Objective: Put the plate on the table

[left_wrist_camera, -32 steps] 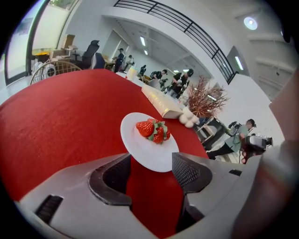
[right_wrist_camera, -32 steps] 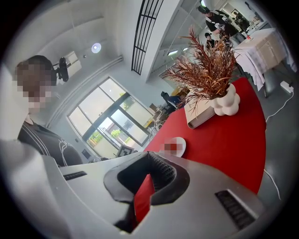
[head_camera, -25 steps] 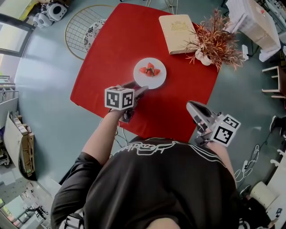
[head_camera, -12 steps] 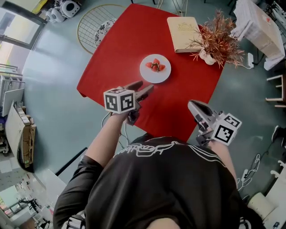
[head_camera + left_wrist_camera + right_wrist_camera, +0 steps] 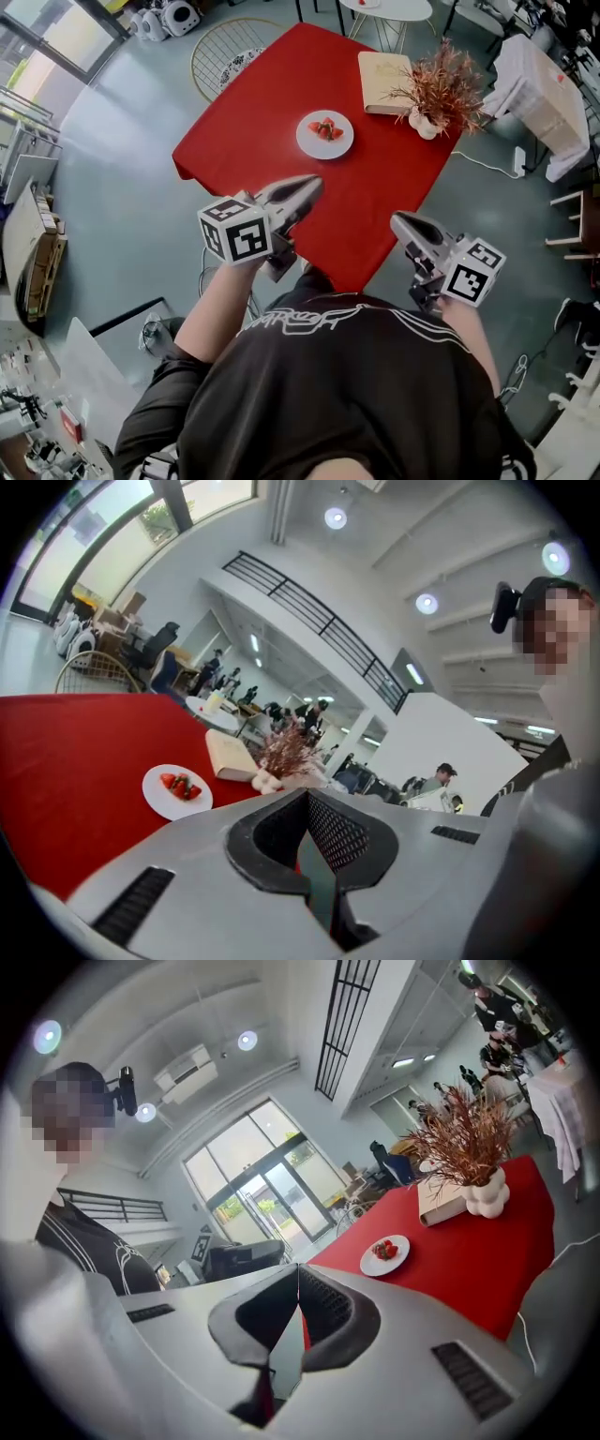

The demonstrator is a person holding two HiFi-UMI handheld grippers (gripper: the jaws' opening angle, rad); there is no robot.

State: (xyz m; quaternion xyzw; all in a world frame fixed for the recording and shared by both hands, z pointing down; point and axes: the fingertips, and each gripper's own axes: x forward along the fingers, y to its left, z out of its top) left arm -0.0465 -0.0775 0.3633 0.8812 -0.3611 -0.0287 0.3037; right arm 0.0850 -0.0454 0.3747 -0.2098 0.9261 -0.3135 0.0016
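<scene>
White plate, round and flat on the red-covered table, roughly at its middle, touched by neither gripper. Carries a small heap of cut strawberries at its centre. Seen again low and left in the left gripper view, and small, right of centre, in the right gripper view.

Beyond the plate, toward the far corner: a cream book lying flat, and just beside it a lumpy white vase of rust-coloured dried sprigs. Off the far-left edge, on the grey floor, a gold wire chair.

On the near side, well short of the plate: left gripper, held over the near part of the red cloth, nose aimed roughly toward the plate. Jaws just closed, pads pressed together, nothing between them. At the table's near-right edge: right gripper, likewise apart from the plate, jaws pressed together at the tip and empty.

Nearest of all, at the bottom of the head view: a bare forearm behind the left gripper and a dark shirt with a white line pattern.
</scene>
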